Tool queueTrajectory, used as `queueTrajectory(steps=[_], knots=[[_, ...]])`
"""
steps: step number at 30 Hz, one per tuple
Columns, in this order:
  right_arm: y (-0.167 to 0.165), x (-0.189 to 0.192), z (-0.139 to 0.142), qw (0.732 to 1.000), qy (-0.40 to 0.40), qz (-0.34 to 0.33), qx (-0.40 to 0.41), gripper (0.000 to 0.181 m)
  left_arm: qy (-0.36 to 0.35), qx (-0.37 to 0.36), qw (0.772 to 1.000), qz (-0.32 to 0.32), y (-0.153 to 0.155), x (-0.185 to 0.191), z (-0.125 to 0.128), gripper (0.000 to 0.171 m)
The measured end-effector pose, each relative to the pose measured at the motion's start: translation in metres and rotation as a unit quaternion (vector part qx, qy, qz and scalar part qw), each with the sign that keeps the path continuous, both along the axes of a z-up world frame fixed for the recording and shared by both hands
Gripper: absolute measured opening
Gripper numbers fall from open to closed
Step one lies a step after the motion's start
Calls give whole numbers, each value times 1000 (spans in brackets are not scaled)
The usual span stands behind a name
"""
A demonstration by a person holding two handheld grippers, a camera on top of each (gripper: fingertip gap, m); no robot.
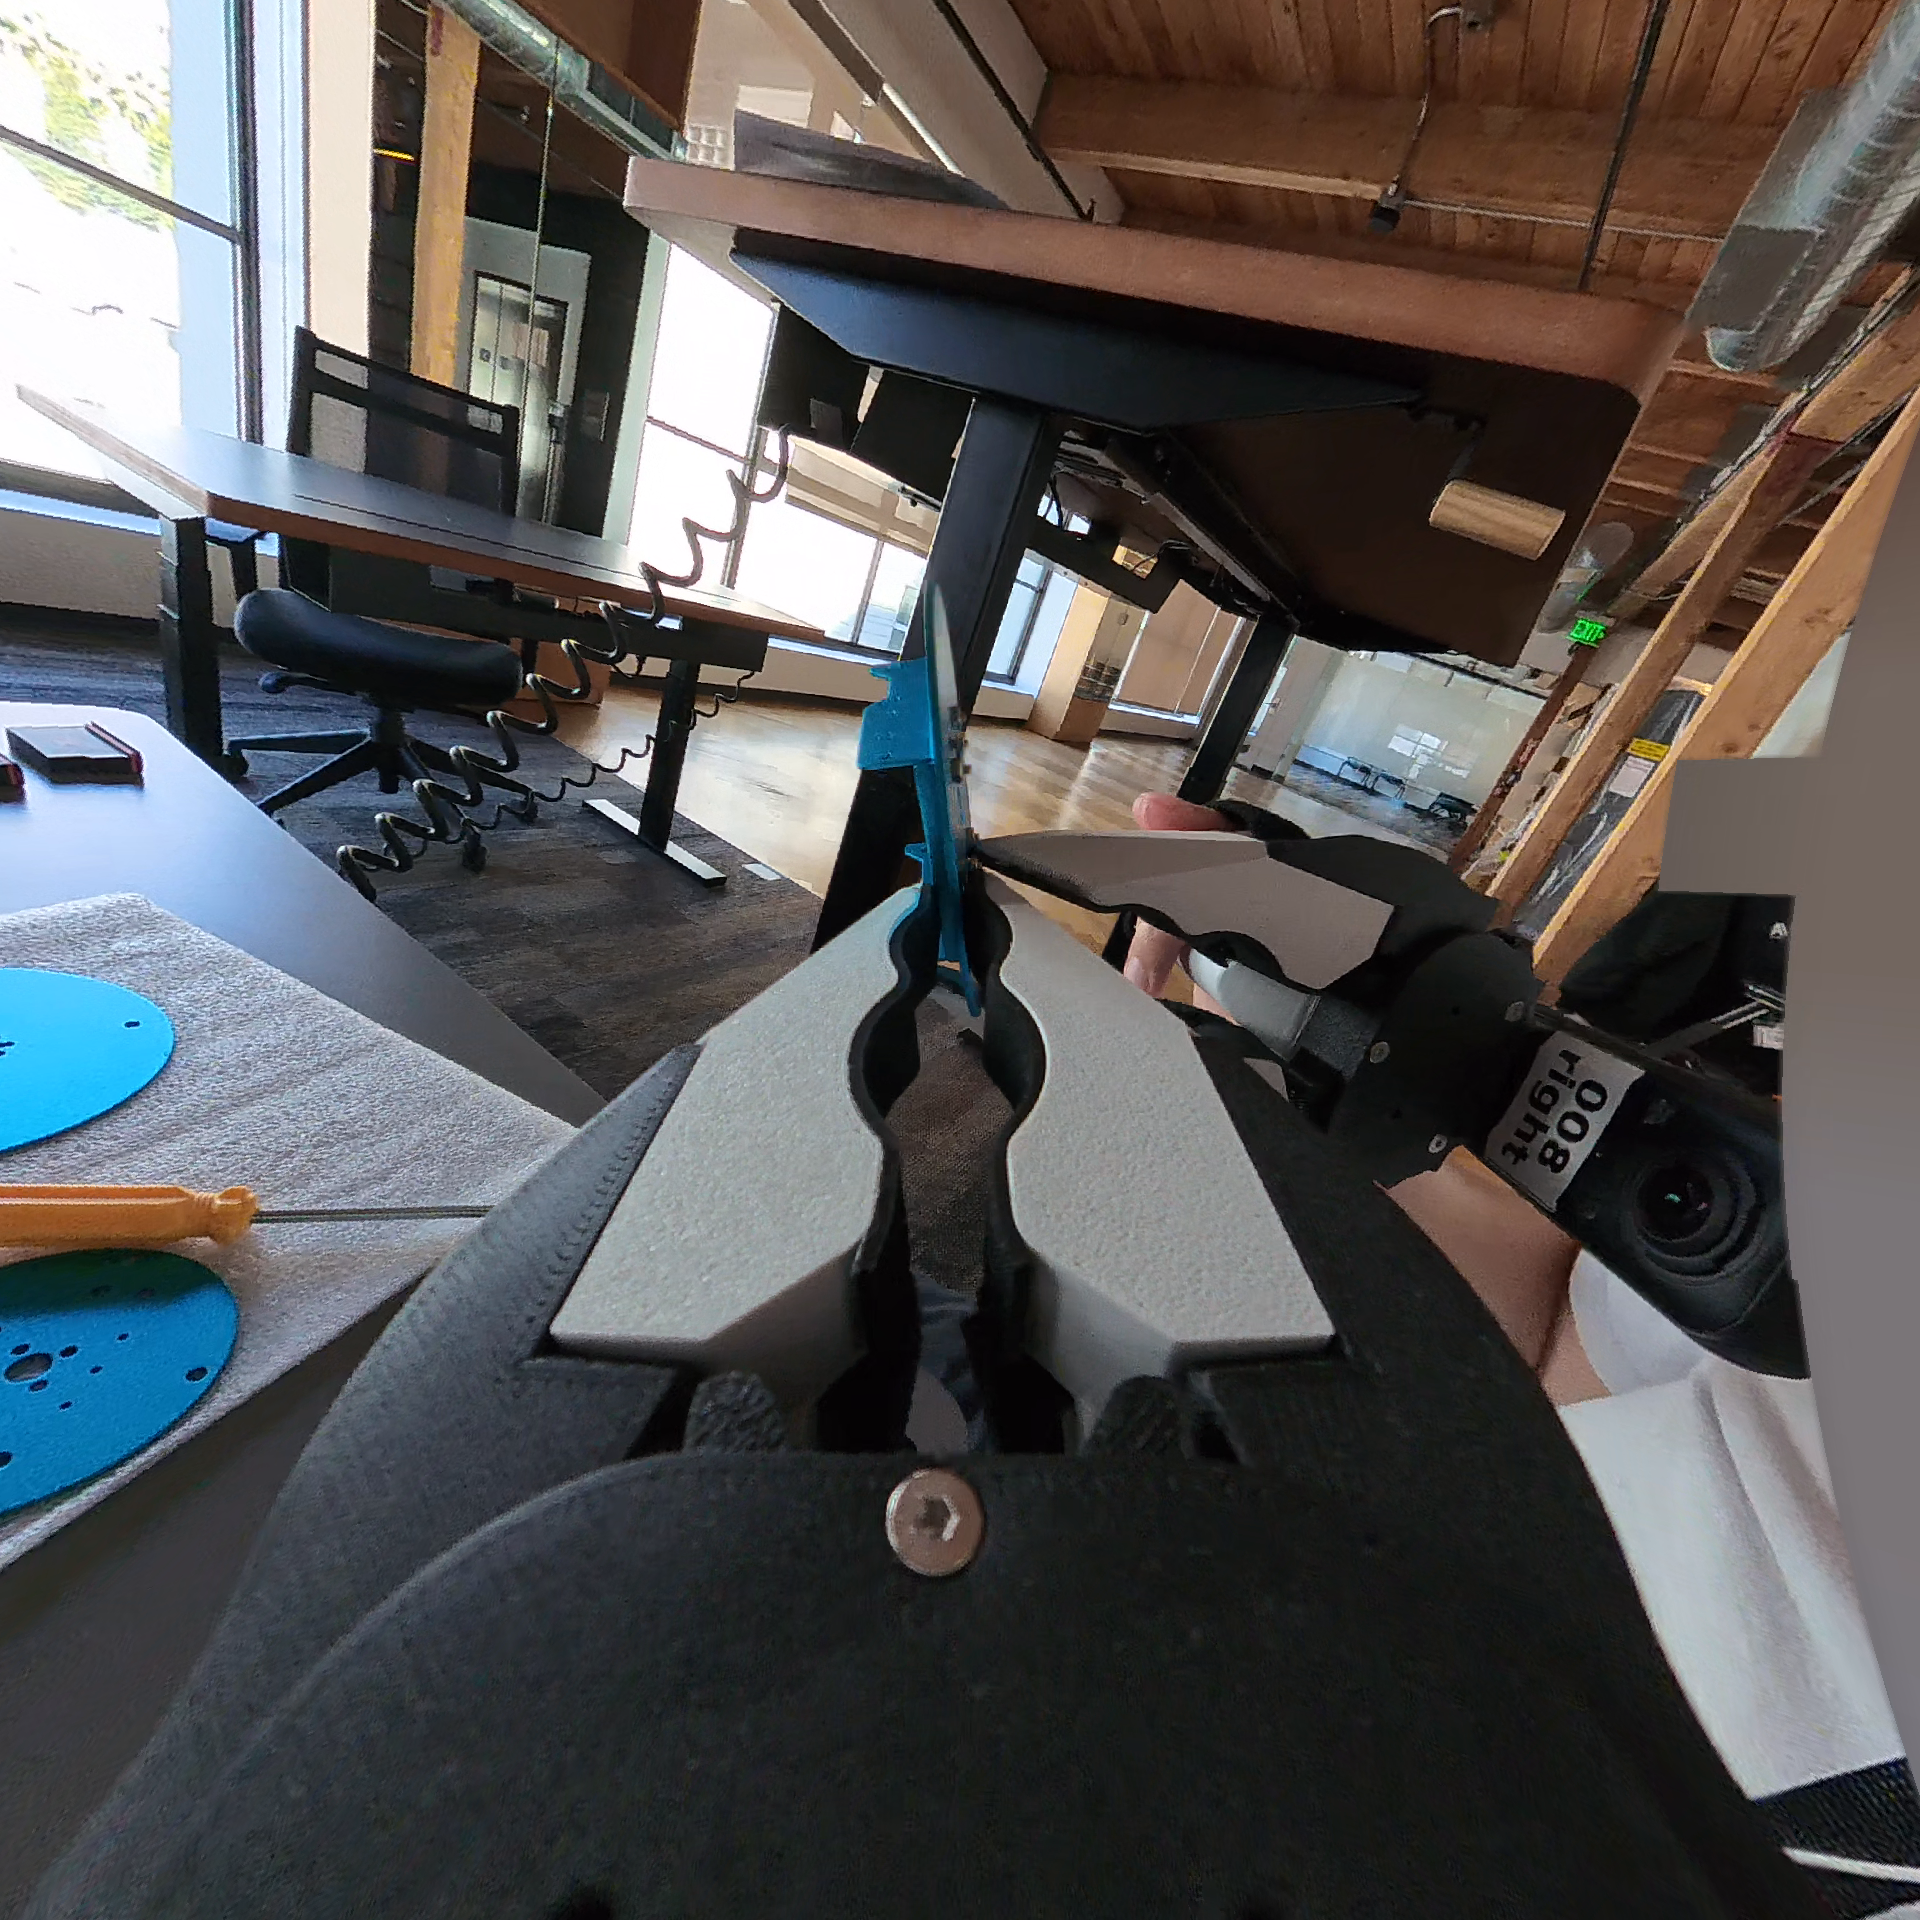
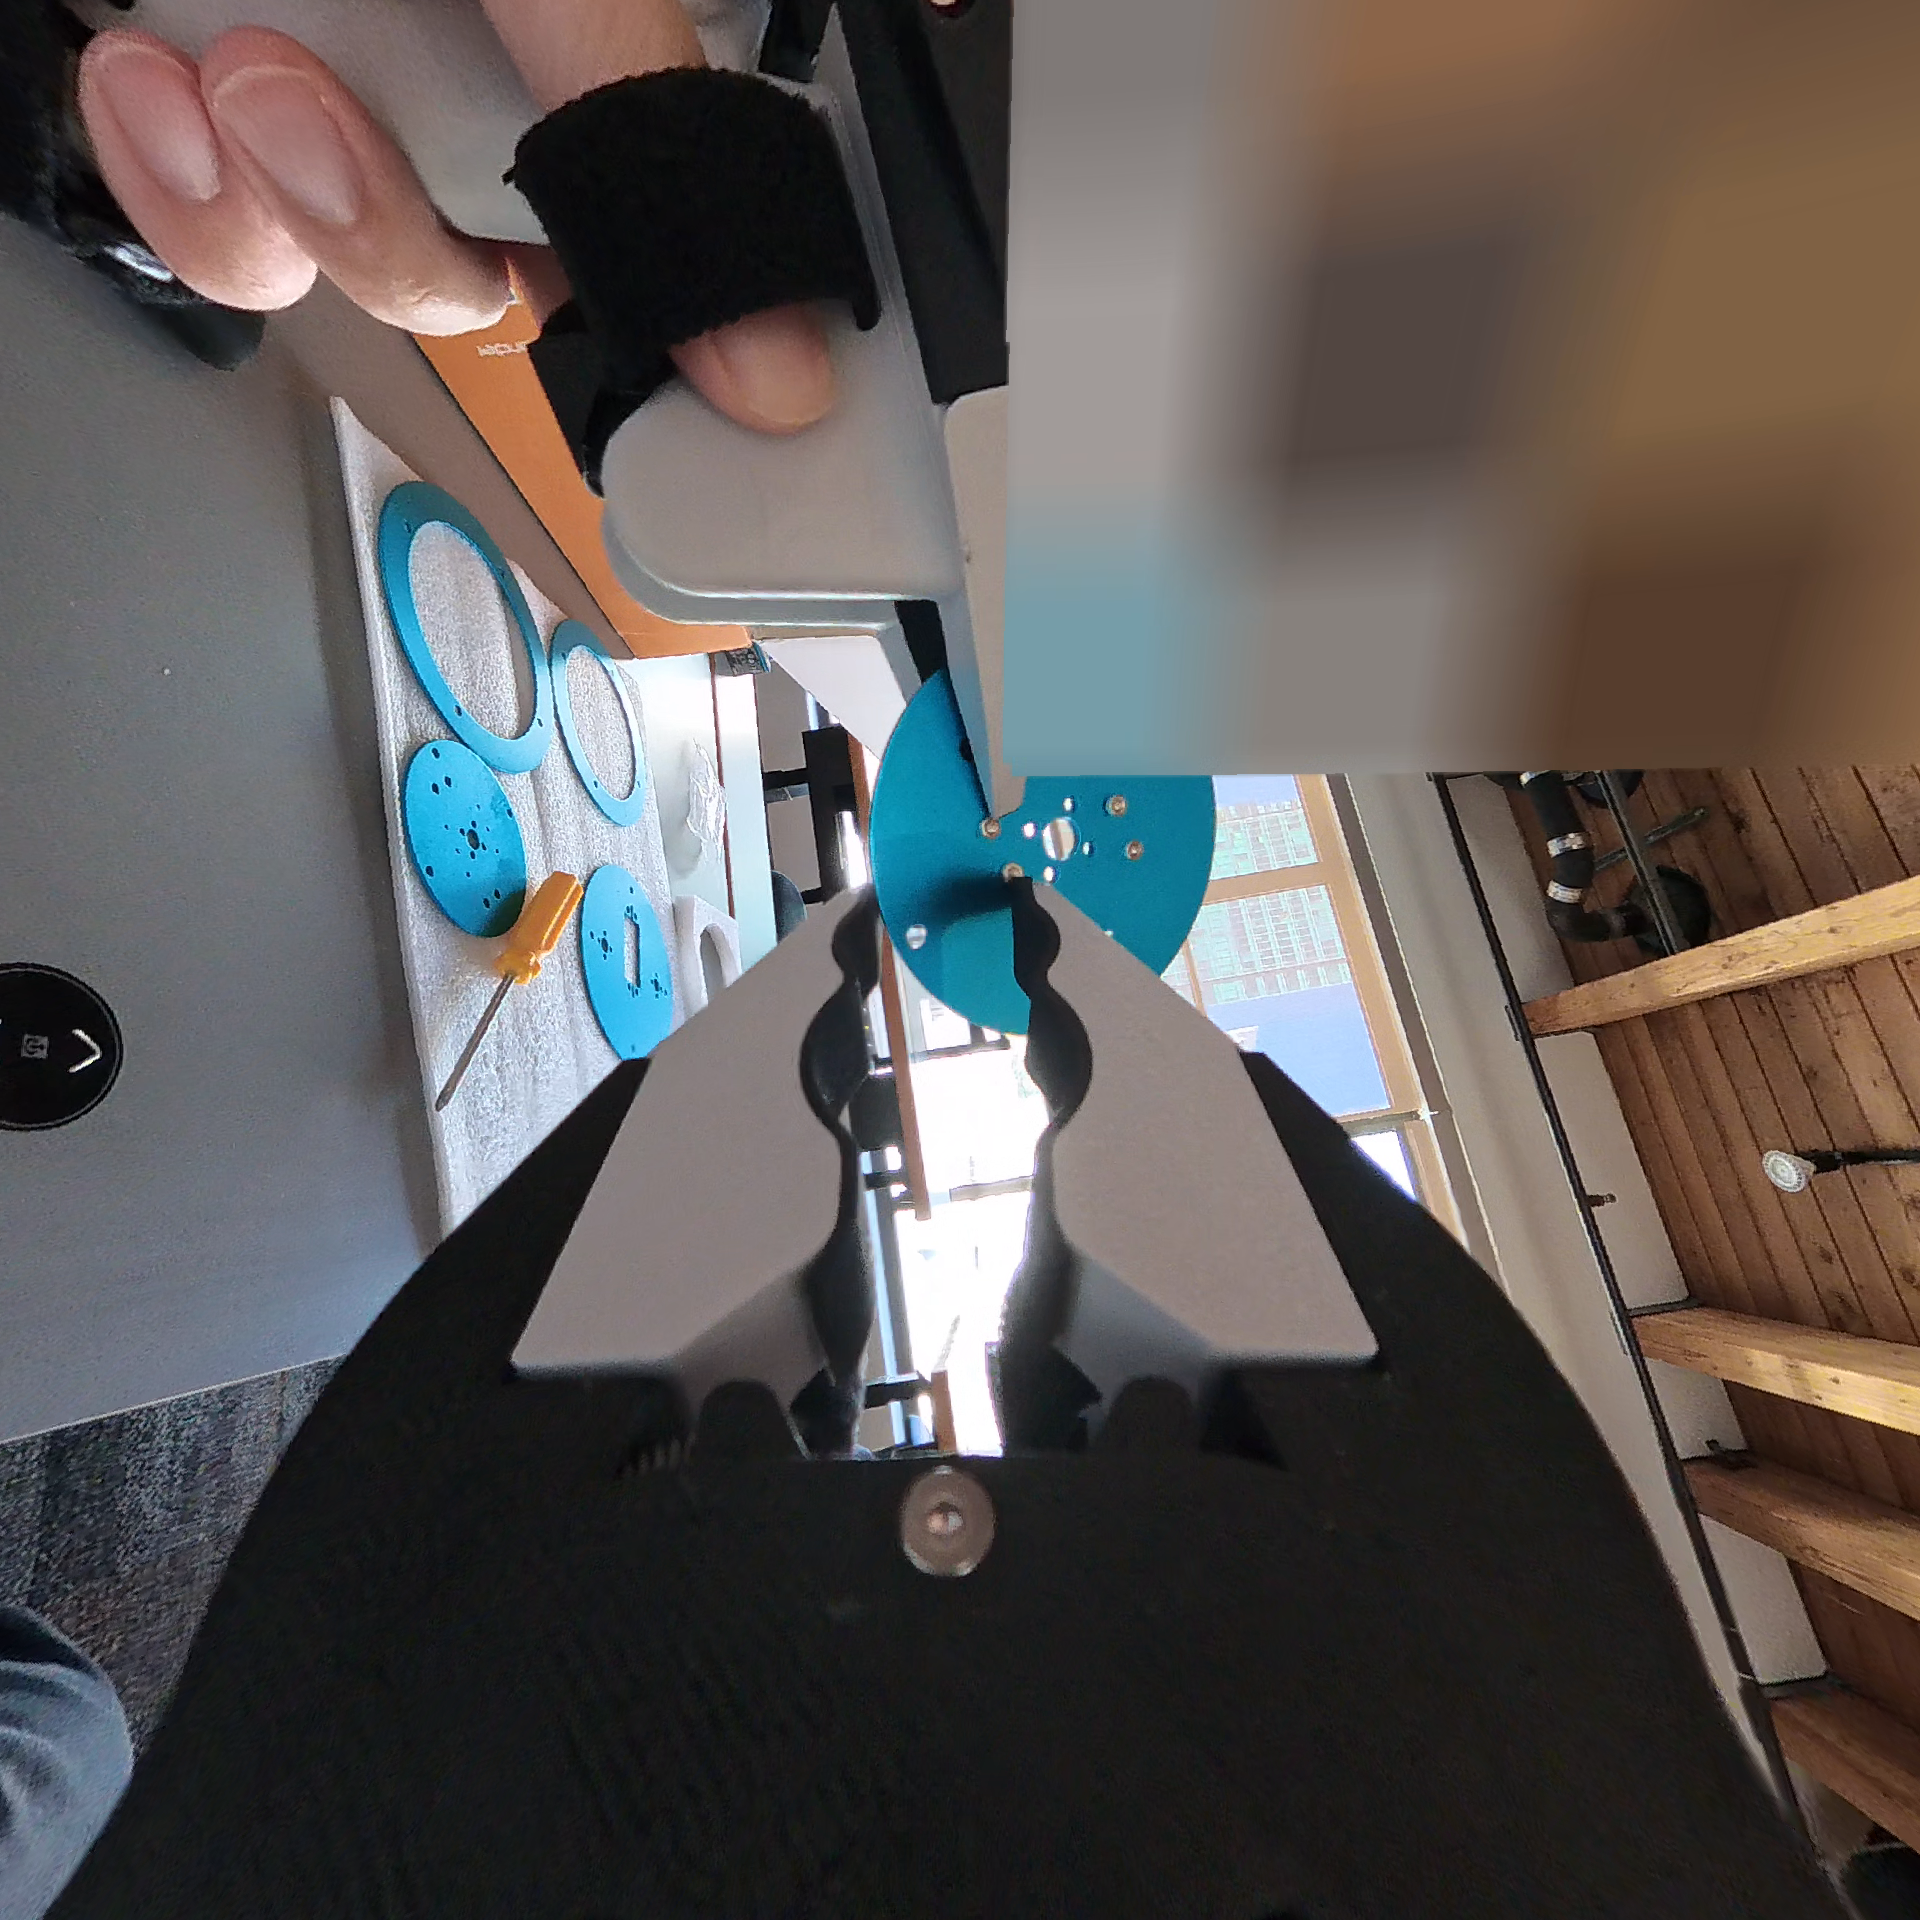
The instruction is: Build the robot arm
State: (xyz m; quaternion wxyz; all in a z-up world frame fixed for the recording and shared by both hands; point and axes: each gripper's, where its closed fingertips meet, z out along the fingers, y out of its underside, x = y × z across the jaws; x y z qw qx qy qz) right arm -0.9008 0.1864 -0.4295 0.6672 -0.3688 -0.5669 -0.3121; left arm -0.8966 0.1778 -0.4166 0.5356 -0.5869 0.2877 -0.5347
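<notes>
The left gripper [image 1: 951, 935] pinched a blue disc assembly [image 1: 935, 800] edge-on between nearly closed fingers, raised well above the grey foam mat [image 1: 312, 1049]. The right gripper [image 2: 940, 904] met the disc's face [image 2: 935, 800], fingertips narrowly parted about something too small to tell. On the mat lay blue rings [image 2: 462, 623], drilled discs [image 2: 462, 831] and a yellow screwdriver [image 2: 520, 945].

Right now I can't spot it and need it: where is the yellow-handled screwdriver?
The screwdriver lies on the grey mat on the table, left in both views, between two blue discs.
</notes>
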Motion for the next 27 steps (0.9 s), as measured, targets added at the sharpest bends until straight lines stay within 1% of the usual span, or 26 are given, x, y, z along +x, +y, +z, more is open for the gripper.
queueTrajectory(steps=[2,6,8,10,11,14,18,24,26,27], knots=[[-1,-1,0,1000,0,1,5,18,-2,4,1000,8,1,-1,1,3],[0,0,2,1000,11,-9,8,19,-9,8,1000,16,2,-1,2,3],[1,2,6,999,37,-11,16,26,-11,11,1000,16,0,-1,4,3],[1,2,8,999,41,-14,24,36,2,20,1000,23,0,0,2,3],[1,2,8,999,34,-15,28,38,8,24,999,26,0,0,2,3],[2,0,4,1000,19,-11,22,27,11,32,999,32,0,1,3,2],[3,1,3,1000,17,-13,17,26,17,43,998,43,0,1,2,2],[1,1,5,999,19,-14,32,26,24,59,997,51,-1,2,5,3],[1,2,5,999,22,-13,28,24,24,60,996,56,-1,2,5,3],[1,2,4,999,26,-11,19,20,22,60,996,60,0,1,5,3]])
